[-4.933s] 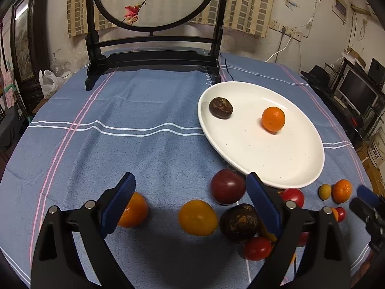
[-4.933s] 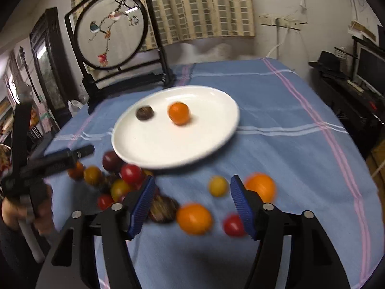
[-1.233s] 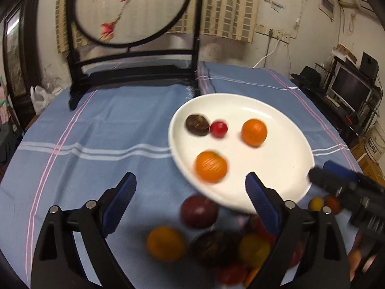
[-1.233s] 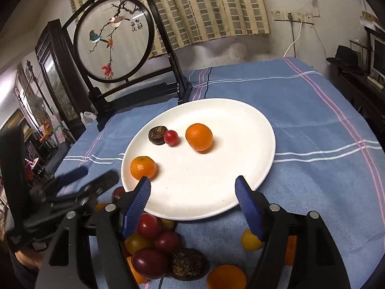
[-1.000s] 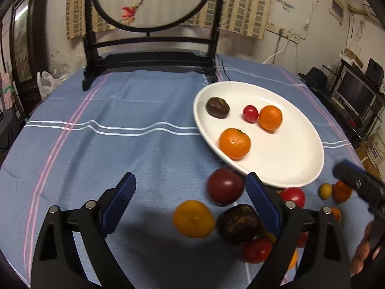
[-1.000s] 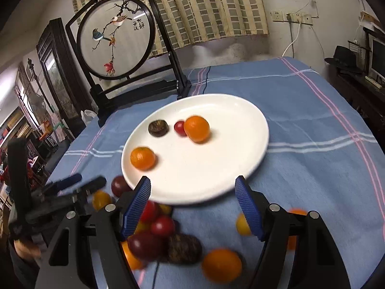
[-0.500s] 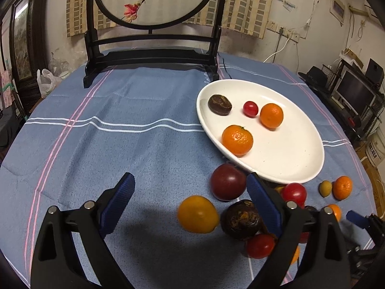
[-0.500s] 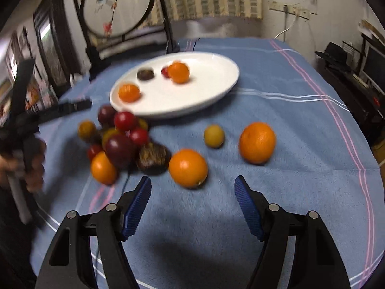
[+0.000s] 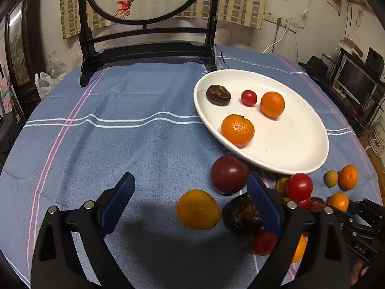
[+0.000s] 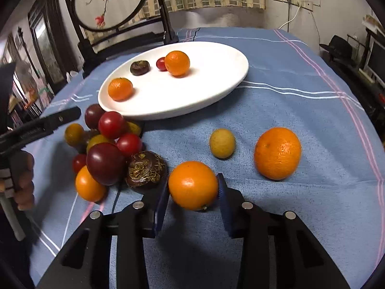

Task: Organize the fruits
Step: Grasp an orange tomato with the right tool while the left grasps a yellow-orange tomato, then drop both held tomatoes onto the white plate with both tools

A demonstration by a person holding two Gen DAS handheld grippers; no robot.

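A white plate (image 9: 296, 149) (image 10: 216, 82) holds two oranges, a cherry tomato and a dark brown fruit. A pile of loose fruit (image 10: 108, 144) lies on the blue cloth in front of it. My right gripper (image 10: 192, 200) is shut on an orange (image 10: 193, 185) low over the cloth, its blue pads (image 10: 161, 200) against both sides. My left gripper (image 9: 190, 202) is open and empty above a yellow-orange fruit (image 9: 197, 209), with a dark plum (image 9: 228, 174) and a dark rough fruit (image 9: 241, 214) by its right finger.
A large orange (image 10: 278, 153) and a small yellow fruit (image 10: 221, 142) lie to the right of the held orange. A black-framed round screen (image 9: 149, 45) stands at the table's back. The right gripper shows at the left wrist view's lower right (image 9: 358, 219).
My right gripper dropped toward the cloth and closed on the orange. My left gripper stayed open over the yellow-orange fruit and barely moved.
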